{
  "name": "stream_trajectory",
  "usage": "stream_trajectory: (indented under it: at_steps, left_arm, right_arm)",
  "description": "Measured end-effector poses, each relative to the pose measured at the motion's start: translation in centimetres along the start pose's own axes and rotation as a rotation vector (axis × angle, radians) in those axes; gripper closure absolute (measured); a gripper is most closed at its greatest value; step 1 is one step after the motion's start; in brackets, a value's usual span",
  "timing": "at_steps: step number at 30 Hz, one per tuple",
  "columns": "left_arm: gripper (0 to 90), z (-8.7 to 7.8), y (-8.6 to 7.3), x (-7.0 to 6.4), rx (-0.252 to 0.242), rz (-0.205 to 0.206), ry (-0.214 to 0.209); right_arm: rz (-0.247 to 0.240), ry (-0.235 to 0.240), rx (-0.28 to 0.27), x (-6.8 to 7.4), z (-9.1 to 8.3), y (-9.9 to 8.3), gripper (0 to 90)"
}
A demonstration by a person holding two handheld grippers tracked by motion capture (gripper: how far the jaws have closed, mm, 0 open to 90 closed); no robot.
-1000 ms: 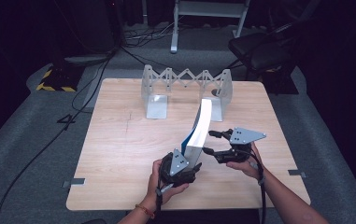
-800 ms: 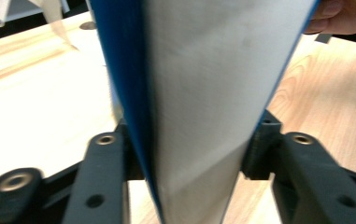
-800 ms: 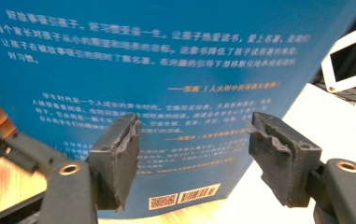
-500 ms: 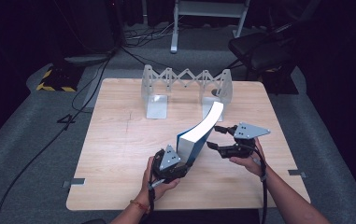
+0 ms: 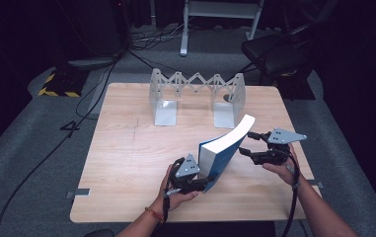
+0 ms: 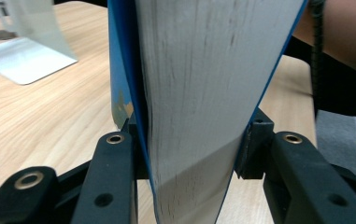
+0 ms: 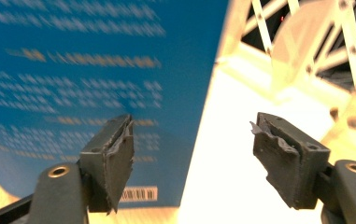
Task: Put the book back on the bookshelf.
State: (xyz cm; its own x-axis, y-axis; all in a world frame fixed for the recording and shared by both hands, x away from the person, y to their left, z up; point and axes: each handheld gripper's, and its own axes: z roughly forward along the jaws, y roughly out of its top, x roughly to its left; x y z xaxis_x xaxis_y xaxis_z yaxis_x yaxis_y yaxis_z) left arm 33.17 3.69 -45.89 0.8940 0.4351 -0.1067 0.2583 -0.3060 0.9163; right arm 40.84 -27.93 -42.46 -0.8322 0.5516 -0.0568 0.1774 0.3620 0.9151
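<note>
Book (image 5: 223, 150): blue-covered, standing tilted on the wooden table (image 5: 126, 163) at lower centre of the high view, its top leaning toward the upper right; page edges face the camera.
Left gripper (image 5: 203, 182): at the book's lower end, jaws closed onto the book from both covers; in the left gripper view the page block (image 6: 199, 93) rises between the two black jaws, which press against its blue covers.
Right gripper (image 5: 248, 144): just right of the book's upper half in the high view, jaws spread wide and holding nothing; in the right gripper view the book's back cover (image 7: 96, 70) lies behind the left-hand jaw, bare table behind the other.
Book rack (image 5: 195, 94): expanding metal bookend frame, upper centre of the table, well apart from the book; nothing stands between its two end plates.
Hard to make out: the cover print is blurred in the right gripper view, where a barcode (image 7: 139, 193) shows near the lower edge; whether the right gripper's near jaw touches the cover cannot be told.
Cut off: the book's top and bottom run beyond the frame in the left gripper view; the person's forearms leave the high view at the bottom edge.
</note>
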Motion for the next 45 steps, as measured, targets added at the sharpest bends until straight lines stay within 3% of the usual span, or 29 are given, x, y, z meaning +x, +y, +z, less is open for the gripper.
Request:
stream_trajectory:
  at_steps: [2, 4, 5, 6, 12, 16, 23, 27, 37, 45]
  left_arm:
    - [59.0, 0.2, 0.2, 0.1, 0.009, 0.016, -0.014]
    - [58.9, 0.2, 0.3, 0.1, 0.021, 0.019, -0.012]
    - [58.8, 0.2, 0.3, 0.1, 0.021, 0.019, -0.012]
    - [58.8, 0.2, 0.4, 0.2, 0.026, 0.016, -0.006]
    - [58.7, -0.1, 0.4, 1.1, 0.026, -0.009, -0.019]
    - [59.0, -0.3, 0.5, 1.6, 0.037, 0.001, -0.042]
    - [59.1, -0.7, 0.5, 1.7, 0.055, 0.025, -0.051]
    - [59.2, -1.1, 0.6, 2.0, 0.069, 0.026, -0.063]
    - [59.1, -2.6, 0.4, 3.1, 0.109, 0.037, -0.146]
    - [59.0, -3.8, 0.4, 3.4, 0.151, 0.065, -0.169]
  right_arm:
    - [-0.008, -0.018, 0.058, -0.3, -0.4, -1.1, 30.3]
    - [-0.027, -0.042, 0.150, -0.7, -0.8, -2.5, 30.2]
    - [-0.027, -0.042, 0.150, -0.7, -0.8, -2.5, 30.2]
    - [-0.023, -0.059, 0.194, -1.2, -1.3, -3.6, 30.0]
    - [0.028, -0.058, 0.268, -2.4, -2.9, -6.0, 30.4]
    - [0.057, -0.040, 0.317, -3.1, -3.2, -7.9, 30.8]
    - [0.100, -0.014, 0.327, -3.9, -2.3, -8.9, 30.3]
    - [0.087, -0.024, 0.324, -4.0, -2.0, -9.6, 30.0]
    - [0.073, -0.023, 0.323, -4.1, -1.6, -9.6, 22.3]
    - [0.018, 0.064, 0.321, -3.0, -0.5, -9.1, 22.0]
